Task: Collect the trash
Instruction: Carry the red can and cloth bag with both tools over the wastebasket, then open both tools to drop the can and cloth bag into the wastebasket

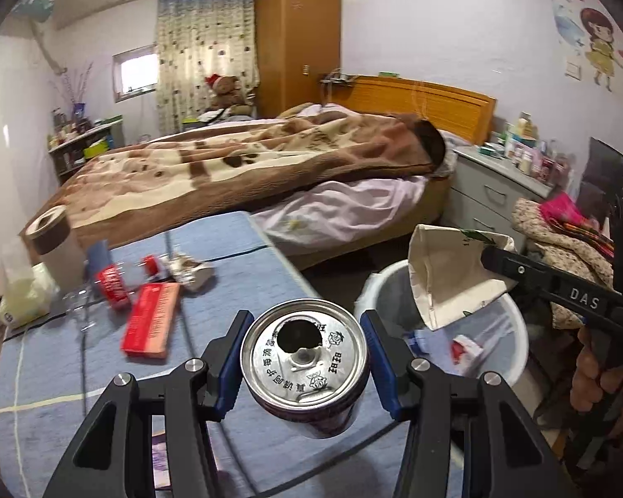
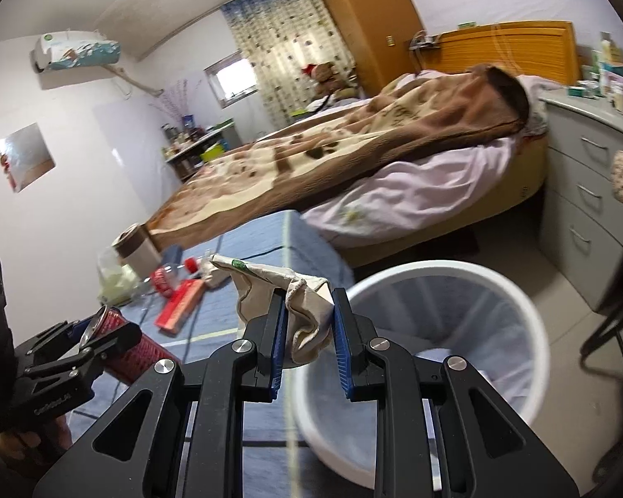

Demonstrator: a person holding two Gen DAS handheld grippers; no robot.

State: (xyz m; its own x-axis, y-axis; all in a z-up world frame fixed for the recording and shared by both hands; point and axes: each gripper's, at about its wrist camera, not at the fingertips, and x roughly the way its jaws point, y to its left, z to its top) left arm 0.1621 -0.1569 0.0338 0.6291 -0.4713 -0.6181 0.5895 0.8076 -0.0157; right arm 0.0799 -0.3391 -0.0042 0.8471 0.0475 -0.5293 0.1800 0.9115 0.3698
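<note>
My left gripper (image 1: 305,359) is shut on an opened drink can (image 1: 305,350), held above the blue table (image 1: 62,365) near its right edge. The can (image 2: 122,342) shows red-sided in the right wrist view, in the left gripper (image 2: 93,334). My right gripper (image 2: 309,332) is shut on a crumpled paper cup (image 2: 270,294), held at the rim of the white trash bin (image 2: 436,274). In the left wrist view the cup (image 1: 448,274) hangs over the bin (image 1: 515,319), which holds some trash.
On the table lie a red box (image 1: 149,319), a plastic bottle with a red label (image 1: 112,284), a crumpled wrapper (image 1: 191,272), a white bag (image 1: 23,290) and a brown-lidded jar (image 1: 58,245). A bed (image 1: 249,174) stands behind, a grey dresser (image 1: 490,195) to the right.
</note>
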